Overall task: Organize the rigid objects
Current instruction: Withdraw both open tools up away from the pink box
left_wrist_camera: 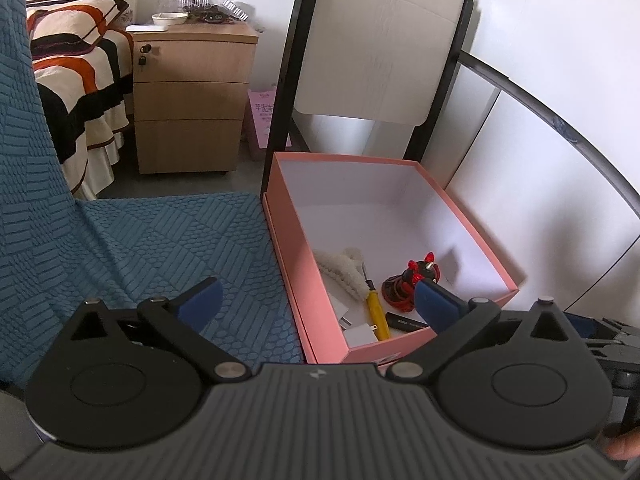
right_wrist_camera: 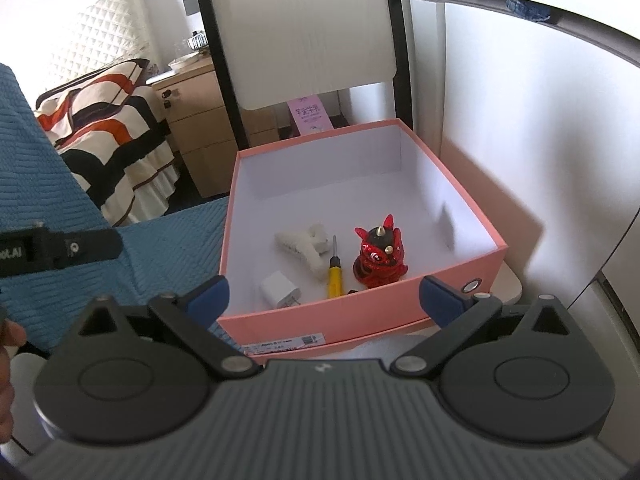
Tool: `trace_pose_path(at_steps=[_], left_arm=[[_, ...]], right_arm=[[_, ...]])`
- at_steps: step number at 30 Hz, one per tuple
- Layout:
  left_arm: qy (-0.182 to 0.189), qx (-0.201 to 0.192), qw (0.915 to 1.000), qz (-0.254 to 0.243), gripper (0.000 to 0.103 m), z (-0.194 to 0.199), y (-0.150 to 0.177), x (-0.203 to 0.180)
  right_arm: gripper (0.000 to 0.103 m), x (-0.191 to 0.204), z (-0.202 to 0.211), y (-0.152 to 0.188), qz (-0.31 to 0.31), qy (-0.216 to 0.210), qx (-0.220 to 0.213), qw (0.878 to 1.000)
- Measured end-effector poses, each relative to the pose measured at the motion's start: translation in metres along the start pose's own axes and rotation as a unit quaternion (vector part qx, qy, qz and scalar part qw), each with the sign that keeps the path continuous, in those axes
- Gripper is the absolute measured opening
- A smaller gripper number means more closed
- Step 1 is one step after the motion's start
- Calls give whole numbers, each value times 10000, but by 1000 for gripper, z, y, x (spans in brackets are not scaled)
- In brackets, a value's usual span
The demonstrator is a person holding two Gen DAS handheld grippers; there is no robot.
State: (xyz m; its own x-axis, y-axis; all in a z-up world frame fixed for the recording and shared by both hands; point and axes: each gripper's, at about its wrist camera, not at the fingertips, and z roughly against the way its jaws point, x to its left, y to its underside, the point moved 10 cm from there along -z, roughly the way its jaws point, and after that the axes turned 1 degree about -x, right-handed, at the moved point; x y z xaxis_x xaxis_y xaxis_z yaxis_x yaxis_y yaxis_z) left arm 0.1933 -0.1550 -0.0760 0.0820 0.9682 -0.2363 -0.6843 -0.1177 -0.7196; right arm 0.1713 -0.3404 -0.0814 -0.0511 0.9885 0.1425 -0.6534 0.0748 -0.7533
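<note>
A pink box (left_wrist_camera: pixel 288 248) (right_wrist_camera: pixel 360 320) with a white inside stands beside a blue textured cushion. In it lie a red lion figurine (right_wrist_camera: pixel 380 256) (left_wrist_camera: pixel 404 284), a yellow screwdriver (right_wrist_camera: pixel 335 276) (left_wrist_camera: pixel 378 314), a white fluffy hair claw (right_wrist_camera: pixel 304 246) (left_wrist_camera: pixel 344 270), a white charger plug (right_wrist_camera: pixel 280 292) (left_wrist_camera: pixel 358 334) and a black stick (left_wrist_camera: pixel 408 323). My left gripper (left_wrist_camera: pixel 320 304) is open and empty, above the box's near left wall. My right gripper (right_wrist_camera: pixel 326 300) is open and empty, in front of the box's near wall.
The blue cushion (left_wrist_camera: pixel 160 248) lies left of the box. Behind stand a white chair back with black frame (left_wrist_camera: pixel 380 48), a wooden drawer cabinet (left_wrist_camera: pixel 192 100), a striped bed (left_wrist_camera: pixel 76 80) and a pink carton (left_wrist_camera: pixel 262 120). A white wall panel (right_wrist_camera: pixel 540 140) is at the right.
</note>
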Motion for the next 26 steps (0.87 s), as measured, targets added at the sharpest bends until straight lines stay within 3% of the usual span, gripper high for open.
trace_pose_path(at_steps=[7, 26], left_arm=[[135, -40, 9999, 97, 103, 6, -1, -2], [-45, -15, 9999, 107, 103, 8, -3, -1]], right_arm=[[103, -2, 0, 0, -92, 7, -11, 10000], [103, -1, 5, -4, -74, 3, -62, 10000]])
